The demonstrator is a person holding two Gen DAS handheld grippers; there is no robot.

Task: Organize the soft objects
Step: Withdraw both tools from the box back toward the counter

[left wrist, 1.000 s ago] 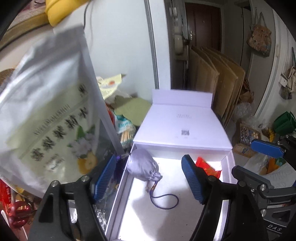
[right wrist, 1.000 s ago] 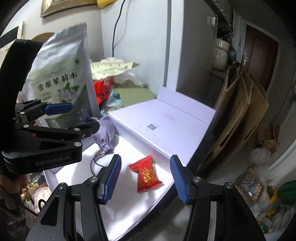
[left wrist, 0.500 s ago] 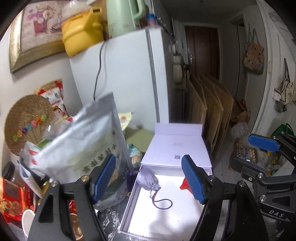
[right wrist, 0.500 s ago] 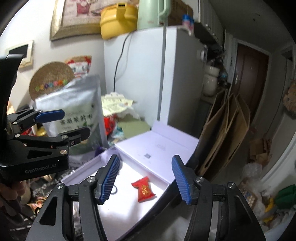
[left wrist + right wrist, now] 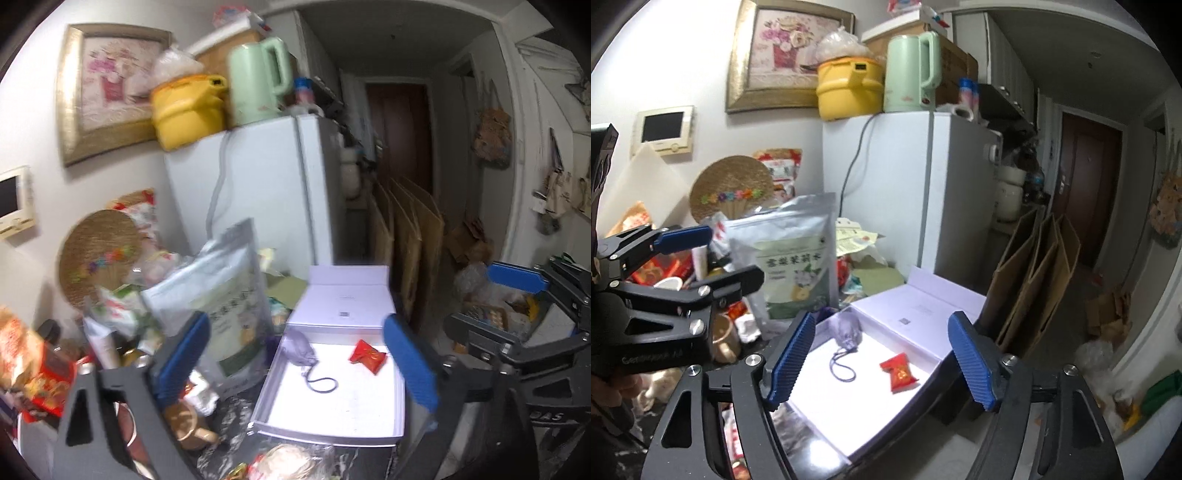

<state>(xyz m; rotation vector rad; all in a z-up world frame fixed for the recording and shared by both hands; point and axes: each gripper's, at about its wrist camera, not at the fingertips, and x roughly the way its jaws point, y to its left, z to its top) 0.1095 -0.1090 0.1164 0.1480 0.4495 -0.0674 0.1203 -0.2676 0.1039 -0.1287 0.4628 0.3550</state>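
An open white box (image 5: 369, 430) (image 5: 820, 402) lies on the cluttered counter with its lid folded back. Inside it lie a grey drawstring pouch (image 5: 297, 347) (image 5: 849, 332) at the far left and a red snack packet (image 5: 367, 357) (image 5: 899, 372) to its right. My left gripper (image 5: 295, 365) is open and empty, well back from the box. My right gripper (image 5: 881, 362) is open and empty, also held back from and above the box. The left gripper also shows at the left of the right wrist view (image 5: 709, 254).
A silver tea pouch (image 5: 225, 291) (image 5: 792, 258) stands left of the box among packets and a brown mug (image 5: 188, 424). A white fridge (image 5: 258, 192) (image 5: 916, 192) stands behind. Cardboard sheets (image 5: 1034, 273) lean at the right by the doorway.
Both grippers have pulled up and back from the box, so it looks smaller and more of the room shows. The pouch and the red packet stay in the box.
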